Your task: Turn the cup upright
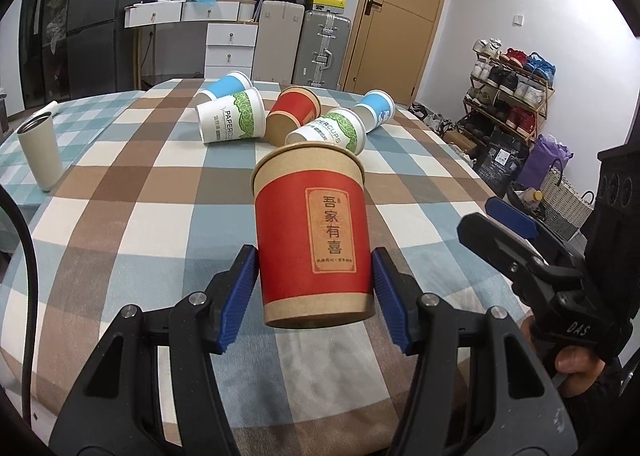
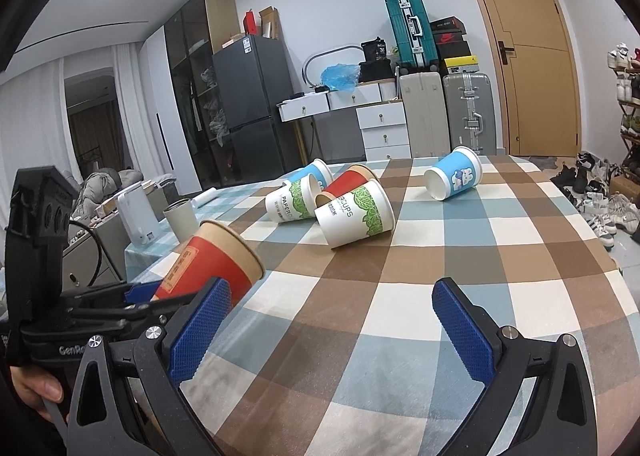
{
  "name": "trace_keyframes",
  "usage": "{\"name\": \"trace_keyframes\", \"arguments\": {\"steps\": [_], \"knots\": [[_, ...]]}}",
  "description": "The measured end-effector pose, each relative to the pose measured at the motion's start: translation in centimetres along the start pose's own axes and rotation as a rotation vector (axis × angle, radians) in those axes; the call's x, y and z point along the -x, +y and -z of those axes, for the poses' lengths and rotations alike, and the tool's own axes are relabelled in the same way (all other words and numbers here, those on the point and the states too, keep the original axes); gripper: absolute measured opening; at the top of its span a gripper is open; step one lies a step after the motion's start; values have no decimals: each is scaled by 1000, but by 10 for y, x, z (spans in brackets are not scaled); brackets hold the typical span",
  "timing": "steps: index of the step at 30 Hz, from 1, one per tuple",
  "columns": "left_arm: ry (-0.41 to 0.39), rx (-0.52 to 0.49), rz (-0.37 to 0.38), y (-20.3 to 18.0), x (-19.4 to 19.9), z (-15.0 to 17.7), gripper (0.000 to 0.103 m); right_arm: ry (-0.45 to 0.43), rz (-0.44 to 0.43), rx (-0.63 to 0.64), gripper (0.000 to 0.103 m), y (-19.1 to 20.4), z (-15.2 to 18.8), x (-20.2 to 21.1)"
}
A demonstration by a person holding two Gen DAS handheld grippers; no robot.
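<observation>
My left gripper (image 1: 314, 292) is shut on a red and kraft paper cup (image 1: 314, 232), its blue pads on the cup's lower sides. The cup is held above the checked tablecloth (image 1: 140, 215), mouth up and tilted away from me. In the right wrist view the same cup (image 2: 216, 260) shows at the left, leaning right, in the left gripper (image 2: 140, 298). My right gripper (image 2: 328, 332) is open and empty over the cloth; it also shows at the right of the left wrist view (image 1: 492, 215). Several paper cups lie on their sides further back: white-green (image 1: 232, 121), red (image 1: 294, 113), blue (image 2: 454, 179).
A beige tumbler (image 1: 40, 153) stands upright at the table's left edge. A white kettle (image 2: 138, 215) stands off the table on the left. Suitcases, drawers, a door and a shoe rack (image 1: 508, 87) line the room behind and to the right.
</observation>
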State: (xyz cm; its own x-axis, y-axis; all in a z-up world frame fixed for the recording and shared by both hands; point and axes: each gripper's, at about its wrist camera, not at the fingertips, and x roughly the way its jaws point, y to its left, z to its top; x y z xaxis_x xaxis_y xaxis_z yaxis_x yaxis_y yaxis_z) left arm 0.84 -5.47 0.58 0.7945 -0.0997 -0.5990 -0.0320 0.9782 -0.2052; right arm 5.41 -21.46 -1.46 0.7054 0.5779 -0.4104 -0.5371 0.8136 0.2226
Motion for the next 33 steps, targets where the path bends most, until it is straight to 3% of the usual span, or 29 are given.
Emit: {"name": "trace_keyframes", "arguments": {"steps": [26,31,33], "knots": [[57,-7,1,-11,-18,29,56,11,-2,-2,103,1,2,1],[68,-27,15,-12,-20,30,65,12,-3,-3,103,1,2,1],[61,-22,35,-10,-18,29,76,12,-2,-5,103,-1,2,1]]}}
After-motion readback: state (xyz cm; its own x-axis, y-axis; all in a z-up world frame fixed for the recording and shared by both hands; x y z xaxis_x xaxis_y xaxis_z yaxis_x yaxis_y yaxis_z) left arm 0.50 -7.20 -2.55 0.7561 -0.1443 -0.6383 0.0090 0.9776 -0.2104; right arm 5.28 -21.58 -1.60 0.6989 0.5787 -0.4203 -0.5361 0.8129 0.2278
